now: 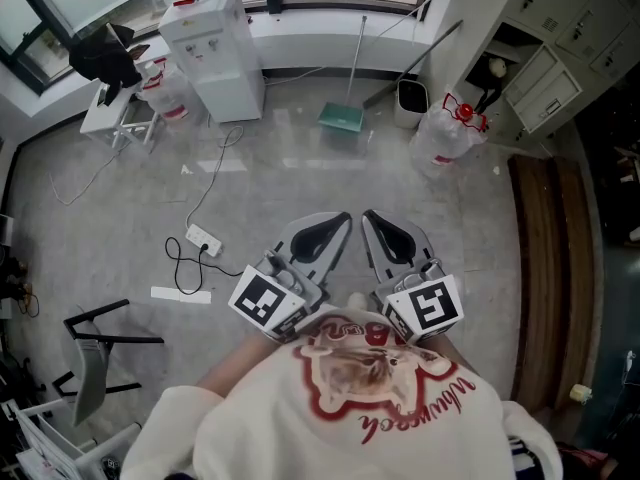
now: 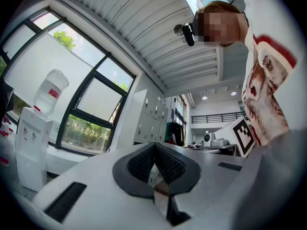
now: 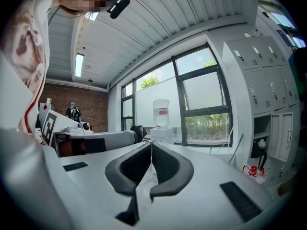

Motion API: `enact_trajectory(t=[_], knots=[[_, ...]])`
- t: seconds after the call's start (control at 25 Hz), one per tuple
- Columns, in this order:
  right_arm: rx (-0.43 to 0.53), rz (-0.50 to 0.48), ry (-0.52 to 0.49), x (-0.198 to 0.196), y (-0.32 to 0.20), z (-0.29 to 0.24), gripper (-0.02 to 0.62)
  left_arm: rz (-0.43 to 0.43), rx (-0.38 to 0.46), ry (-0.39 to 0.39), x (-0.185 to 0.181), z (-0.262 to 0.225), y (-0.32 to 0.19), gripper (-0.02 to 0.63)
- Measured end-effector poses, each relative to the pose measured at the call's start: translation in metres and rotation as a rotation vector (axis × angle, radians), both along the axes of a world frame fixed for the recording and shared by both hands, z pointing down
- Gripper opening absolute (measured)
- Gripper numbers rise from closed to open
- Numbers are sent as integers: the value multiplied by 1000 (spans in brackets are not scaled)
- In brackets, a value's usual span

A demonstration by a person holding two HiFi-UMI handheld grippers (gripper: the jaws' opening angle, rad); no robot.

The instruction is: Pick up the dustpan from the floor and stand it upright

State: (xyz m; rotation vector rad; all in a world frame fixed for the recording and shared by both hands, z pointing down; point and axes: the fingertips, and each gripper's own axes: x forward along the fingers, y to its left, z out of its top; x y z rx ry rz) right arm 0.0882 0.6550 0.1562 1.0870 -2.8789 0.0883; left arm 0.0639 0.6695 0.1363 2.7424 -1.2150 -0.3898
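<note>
Head view shows a wide grey floor [image 1: 300,178] with the person at the near end. The green dustpan [image 1: 342,117] sits far off at the other end, close to the window wall, so nothing has been picked up yet. Its thin handle runs up toward that wall, and I cannot tell if it leans there or not.

The walk across is the biggest worry, because the grippers could bump things on the way.

The white water dispenser [image 1: 212,53] stands to the left of the dustpan, well apart from it. A wide swing of the long handle might knock it.

The big clear water bottle [image 1: 443,136] stands to the right of the dustpan, and it could tip if the pan is dragged that way.

The small bin [image 1: 411,99] sits between the dustpan and the bottle, near the pan. A stick leans by it and could fall if nudged.

The power strip [image 1: 203,238] and its black cord lie on the floor just ahead on the left. A foot could catch the cord and cause a trip.

The left gripper [image 1: 340,224] and the right gripper [image 1: 372,222] are both pinched tight with nothing in them. They must open before the grab, or they will just push the thin handle away and it may slip and clatter down.
</note>
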Motion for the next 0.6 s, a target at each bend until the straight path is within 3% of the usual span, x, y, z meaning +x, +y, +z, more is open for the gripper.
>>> enact_trajectory(t=[0.4, 0.6], knots=[[-7, 21, -3, -32, 14, 12, 25, 26, -5, 3, -34, 13, 7, 20], [8, 26, -9, -30, 2, 9, 25, 29, 20, 21, -34, 5, -6, 20]])
